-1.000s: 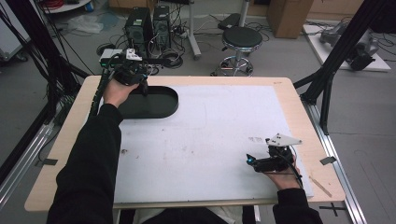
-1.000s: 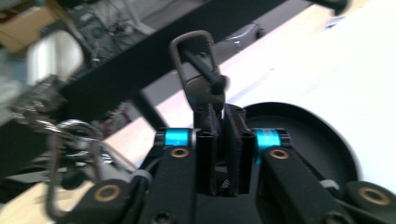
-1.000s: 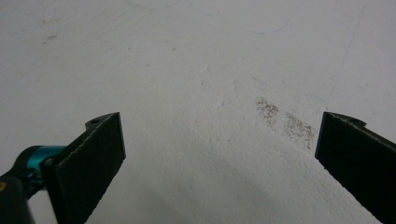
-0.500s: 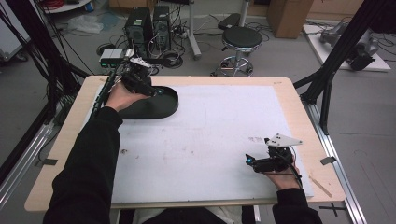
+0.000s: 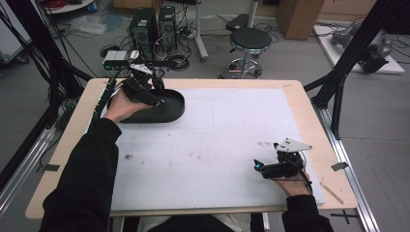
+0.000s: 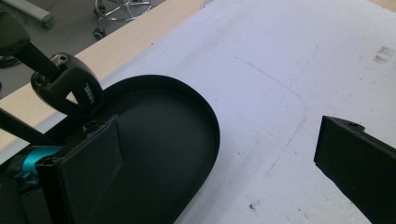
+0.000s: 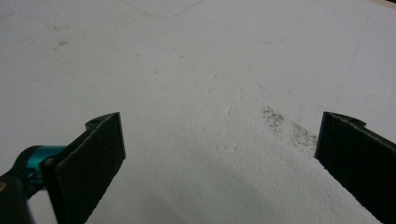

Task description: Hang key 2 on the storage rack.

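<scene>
Black oval tray (image 5: 167, 112) (upper left) has just been released by the left gripper (image 5: 162, 100); jaws should be lifted clear. Right gripper (image 5: 257, 166) is gaping, holding nothing.

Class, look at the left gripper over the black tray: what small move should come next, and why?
Probably draw the left gripper back off the black tray. Its jaws have just been opening, nothing lies between them, and the tray rests flat on the white mat.

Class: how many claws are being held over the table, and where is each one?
2. The left claw hovers open over the black oval tray at the far left; the right claw rests open on the white sheet, near right.
</scene>
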### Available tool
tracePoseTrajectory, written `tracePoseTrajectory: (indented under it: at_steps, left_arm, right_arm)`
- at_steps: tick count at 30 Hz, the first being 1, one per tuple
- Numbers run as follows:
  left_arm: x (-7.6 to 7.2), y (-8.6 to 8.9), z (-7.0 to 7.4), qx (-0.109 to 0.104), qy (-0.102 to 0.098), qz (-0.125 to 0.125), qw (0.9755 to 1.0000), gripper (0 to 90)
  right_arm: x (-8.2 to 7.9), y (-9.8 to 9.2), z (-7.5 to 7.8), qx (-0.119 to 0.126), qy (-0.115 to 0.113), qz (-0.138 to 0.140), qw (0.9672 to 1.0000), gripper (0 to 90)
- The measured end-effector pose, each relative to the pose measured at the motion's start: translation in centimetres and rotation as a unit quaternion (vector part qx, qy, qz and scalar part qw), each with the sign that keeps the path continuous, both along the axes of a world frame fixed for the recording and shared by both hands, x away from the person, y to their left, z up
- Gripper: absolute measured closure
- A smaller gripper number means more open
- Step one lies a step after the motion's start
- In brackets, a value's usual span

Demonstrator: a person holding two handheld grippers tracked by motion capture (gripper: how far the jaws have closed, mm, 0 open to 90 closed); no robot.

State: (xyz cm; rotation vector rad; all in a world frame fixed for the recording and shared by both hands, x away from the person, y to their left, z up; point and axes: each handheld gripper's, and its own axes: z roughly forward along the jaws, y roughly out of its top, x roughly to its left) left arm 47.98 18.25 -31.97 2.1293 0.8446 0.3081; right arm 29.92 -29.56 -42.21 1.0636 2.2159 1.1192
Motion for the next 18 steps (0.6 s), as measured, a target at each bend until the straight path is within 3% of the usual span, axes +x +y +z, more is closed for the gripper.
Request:
tracePoseTrajectory:
  at_steps: [4, 10, 18]
  left_arm:
    - [-1.2, 0.2, -0.2, 0.006, -0.014, 0.004, 0.9999, 1.7]
    - [-2.7, 0.7, -0.6, 0.000, -0.010, 0.000, 1.0000, 1.7]
    - [-4.8, 1.2, -0.7, -0.001, -0.029, 0.001, 0.9996, 1.7]
  right_arm:
    - [0.0, -0.1, 0.0, 0.000, -0.003, 0.000, 1.0000, 0.8]
    - [0.0, -0.1, 0.0, 0.000, -0.003, 0.000, 1.0000, 0.8]
    - [-0.1, 0.0, 0.0, 0.000, -0.001, -0.001, 1.0000, 0.8]
